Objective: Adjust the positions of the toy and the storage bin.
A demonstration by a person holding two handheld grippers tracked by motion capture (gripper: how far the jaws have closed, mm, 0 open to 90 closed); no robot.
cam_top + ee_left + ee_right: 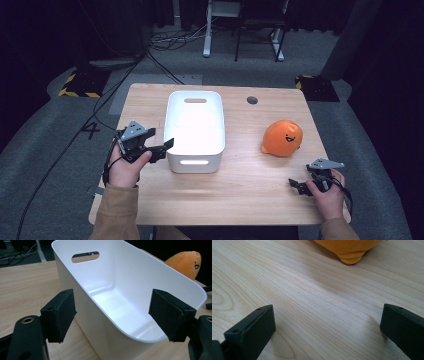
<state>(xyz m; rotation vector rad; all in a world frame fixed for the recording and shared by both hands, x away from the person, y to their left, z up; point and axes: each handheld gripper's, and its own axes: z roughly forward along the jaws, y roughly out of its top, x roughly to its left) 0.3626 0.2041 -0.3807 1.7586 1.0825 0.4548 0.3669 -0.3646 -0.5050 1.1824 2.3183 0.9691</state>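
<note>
1. Right gripper [298,186]: held low at the near right of the wooden table [250,190], in the person's right hand [327,196]. Its own view has the jaws spread wide with bare wood grain between them; nothing gripped. Whether the jaw tips touch the tabletop I cannot tell.
2. Left gripper [161,142]: held in the left hand [127,167] at the near left corner of the white plastic bin [195,160]. Jaws wide apart and straddling that corner, one pad [60,315] outside the bin's left wall, the other [171,315] over the opening near the front rim. Neither pad visibly presses the plastic; nothing is gripped.
3. Count: two grippers, one bin, one orange plush toy [282,138], one table.
4. Bin: middle of the table, long axis running away from the person, one slot handle in the near wall and one in the far wall. Interior empty, glossy.
5. Plush toy: rounded, orange, small dark face; lies on the table right of the bin and apart from it, beyond the right gripper. Its lower edge [349,252] shows at the top of the right gripper view.
6. Farther off: a round grey cable port [252,100] near the table's far edge. Past the table, grey carpet with loose cables [175,37] and white desk legs [207,30].
</note>
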